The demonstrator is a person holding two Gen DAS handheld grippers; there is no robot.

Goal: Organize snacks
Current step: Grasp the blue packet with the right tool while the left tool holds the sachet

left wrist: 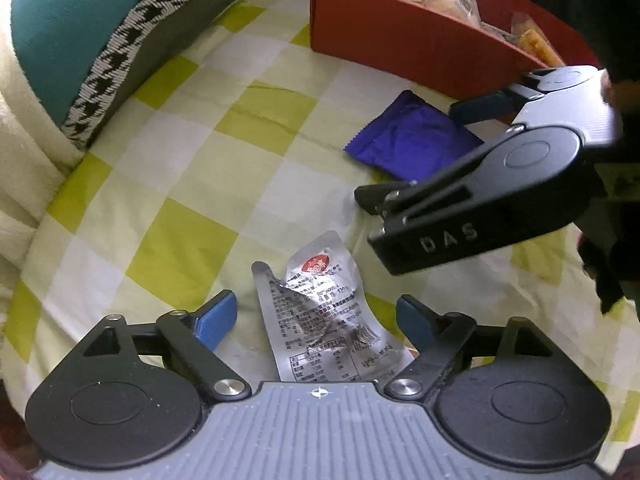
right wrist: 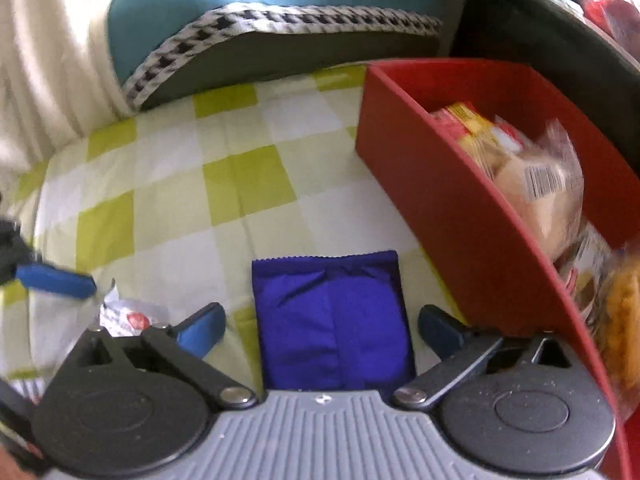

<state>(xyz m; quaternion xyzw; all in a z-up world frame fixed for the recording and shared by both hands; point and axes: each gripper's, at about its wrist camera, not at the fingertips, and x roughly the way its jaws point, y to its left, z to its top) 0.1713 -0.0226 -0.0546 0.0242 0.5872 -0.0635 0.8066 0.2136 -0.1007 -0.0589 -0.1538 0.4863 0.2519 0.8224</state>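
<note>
A silver snack packet [left wrist: 320, 312] with printed text lies on the green-checked cloth, between the open fingers of my left gripper [left wrist: 316, 320]. A purple snack packet [right wrist: 332, 320] lies flat between the open fingers of my right gripper [right wrist: 320, 328]; it also shows in the left wrist view [left wrist: 412, 140]. The right gripper [left wrist: 432, 152] shows in the left wrist view, hovering over the purple packet. A red box [right wrist: 460, 216] with several snacks inside stands to the right; it also shows in the left wrist view [left wrist: 400, 40]. The silver packet's corner [right wrist: 128, 316] shows at the right wrist view's lower left.
A teal cushion [right wrist: 240, 4] with a houndstooth border lies at the back of the cloth. A cream blanket [left wrist: 24, 152] lies at the left. The left gripper's blue fingertip [right wrist: 60, 280] shows at the left edge of the right wrist view.
</note>
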